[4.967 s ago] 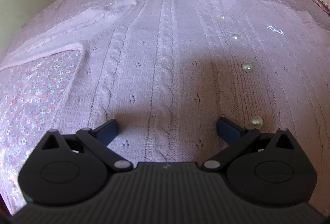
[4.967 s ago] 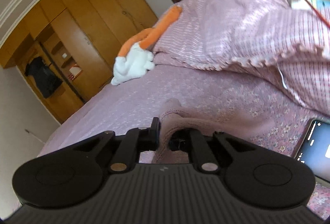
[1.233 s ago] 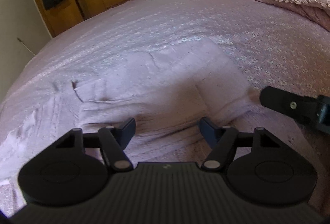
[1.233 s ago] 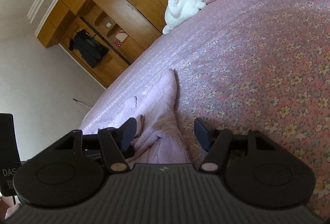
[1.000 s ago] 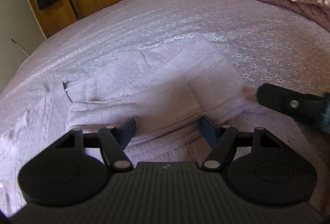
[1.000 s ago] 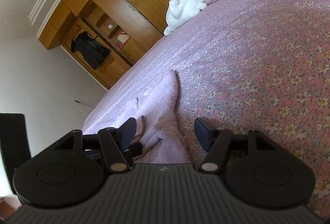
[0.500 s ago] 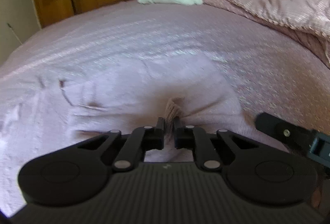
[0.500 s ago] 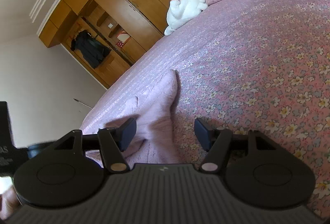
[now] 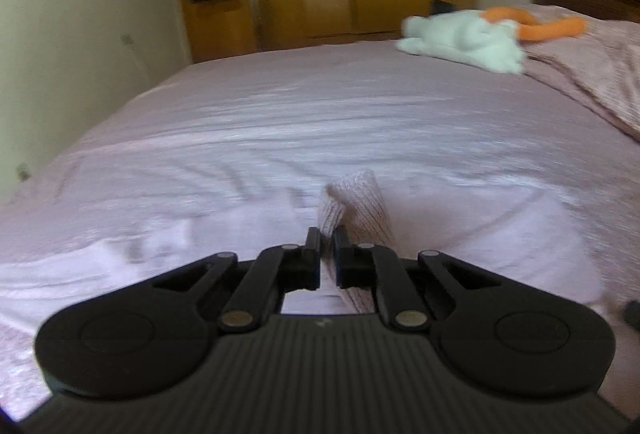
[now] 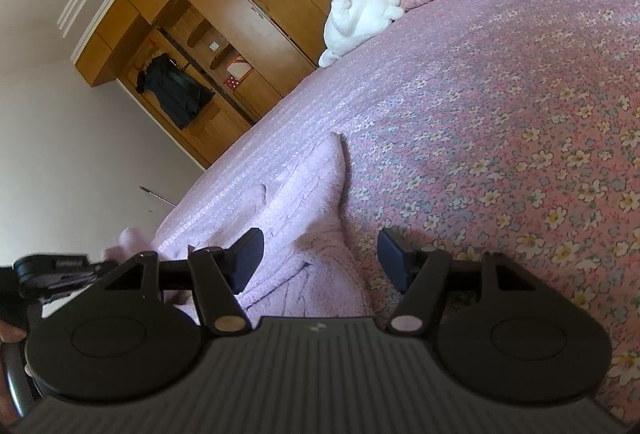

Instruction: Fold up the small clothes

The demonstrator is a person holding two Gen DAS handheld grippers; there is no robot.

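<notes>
Left wrist view: the left tongs are closed tight on a fold of the pink knitted cardigan. The pinched piece stands up from the fingers as a narrow peak, its tip pointing away from the camera toward the far side of the bed. A white plush toy lies far off near the pillows; this view is blurred.

Right wrist view: the right tongs are wide open and hold nothing. The cardigan lies on the floral bedspread, partly between the fingers; its long edge runs away from the camera toward the wooden wardrobe.
</notes>
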